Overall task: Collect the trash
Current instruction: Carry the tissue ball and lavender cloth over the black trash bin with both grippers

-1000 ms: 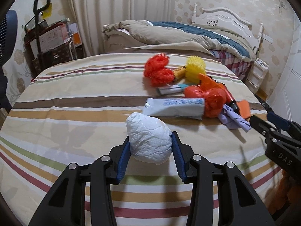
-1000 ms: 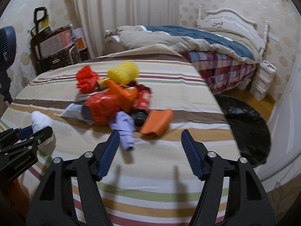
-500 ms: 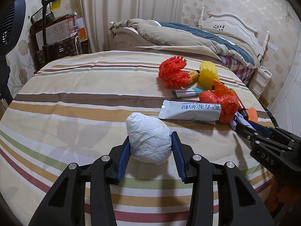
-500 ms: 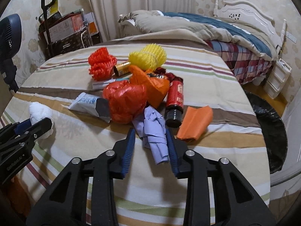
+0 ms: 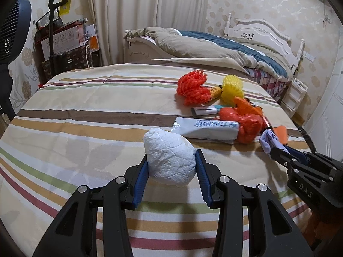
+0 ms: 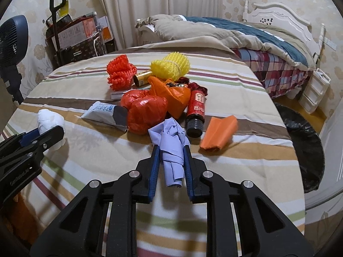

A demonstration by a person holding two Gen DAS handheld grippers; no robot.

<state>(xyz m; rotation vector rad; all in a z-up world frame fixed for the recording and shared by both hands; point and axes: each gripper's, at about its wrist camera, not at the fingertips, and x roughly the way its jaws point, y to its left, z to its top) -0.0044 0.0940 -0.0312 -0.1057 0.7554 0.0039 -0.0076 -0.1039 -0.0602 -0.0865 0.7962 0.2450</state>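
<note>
The left gripper point(image 5: 171, 162) holds a white wad of tissue point(image 5: 169, 156) between its 2 blue pads, the wad bulging above them, over the striped tabletop point(image 5: 85, 111). The right gripper point(image 6: 170, 157) is closed tight on a crumpled lilac paper point(image 6: 171, 143), which sticks out ahead of the pads and touches the edge of the trash pile.

The rest of the trash lies together toward the far right of the tabletop. A red plastic bag point(image 6: 143, 111) sits just beyond the lilac paper, with a white and blue pouch point(image 6: 105, 113) lying flat on its left and an orange bag point(image 6: 171, 94) on its right. Beside that lies a red bottle point(image 6: 196, 109) with a black cap, and near it a folded orange paper point(image 6: 218, 132). Farther back are a red foam net point(image 6: 120, 75), a yellow foam net point(image 6: 171, 66) and a small gold can point(image 6: 142, 79) between them.

A black trash bag point(image 6: 304, 145) stands open on the floor past the right edge of the tabletop. A bed point(image 6: 235, 34) with rumpled covers is behind it all.
</note>
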